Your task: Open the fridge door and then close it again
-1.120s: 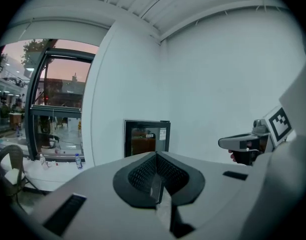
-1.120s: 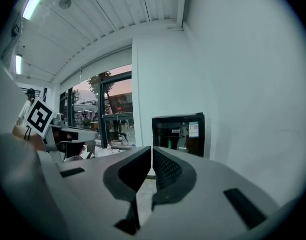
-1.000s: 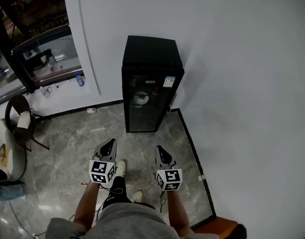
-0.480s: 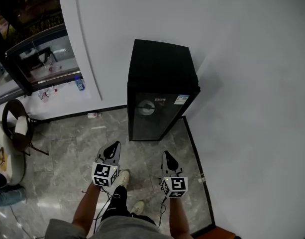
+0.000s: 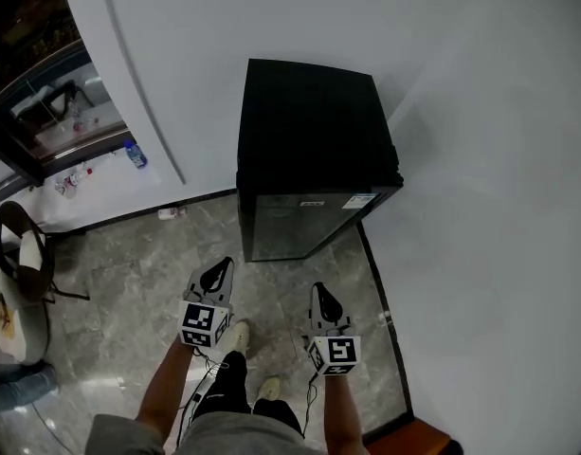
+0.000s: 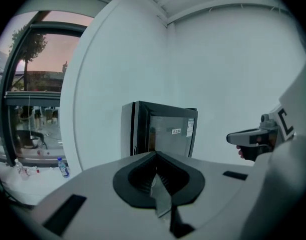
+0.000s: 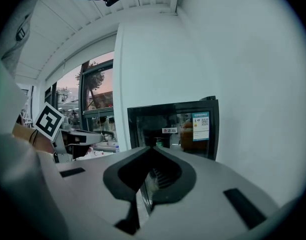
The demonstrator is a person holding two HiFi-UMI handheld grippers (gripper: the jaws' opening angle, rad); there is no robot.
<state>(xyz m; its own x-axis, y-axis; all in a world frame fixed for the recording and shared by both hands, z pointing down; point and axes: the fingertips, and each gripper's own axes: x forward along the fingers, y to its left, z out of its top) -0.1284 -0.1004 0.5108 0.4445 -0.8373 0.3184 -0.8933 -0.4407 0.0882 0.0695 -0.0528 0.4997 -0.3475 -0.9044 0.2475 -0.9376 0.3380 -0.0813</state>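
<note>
A small black fridge (image 5: 314, 126) stands upright on a grey marble floor (image 5: 129, 292), backed into a corner of a white wall (image 5: 480, 112). Its glass door (image 5: 299, 227) faces me and sits flush against the cabinet, closed. In the right gripper view, a small label and a blue-and-white sticker (image 7: 201, 120) show near the top of the door, the sticker toward the door's right edge.

I hold both claws out in front of the fridge, well apart from the door and touching nothing. My left claw (image 5: 214, 275) is before the left half of the door. Its own view shows the two jaws pressed together, clenched on nothing. My right claw (image 5: 323, 301) is before the door's right edge, slightly further back from the fridge, and is likewise clenched with nothing between the jaws.

Left of the fridge, a plastic water bottle (image 5: 131, 153) stands at the foot of the wall, beside a dark-framed window (image 5: 44, 83). Further left of the fridge is a round chair (image 5: 20, 254).
</note>
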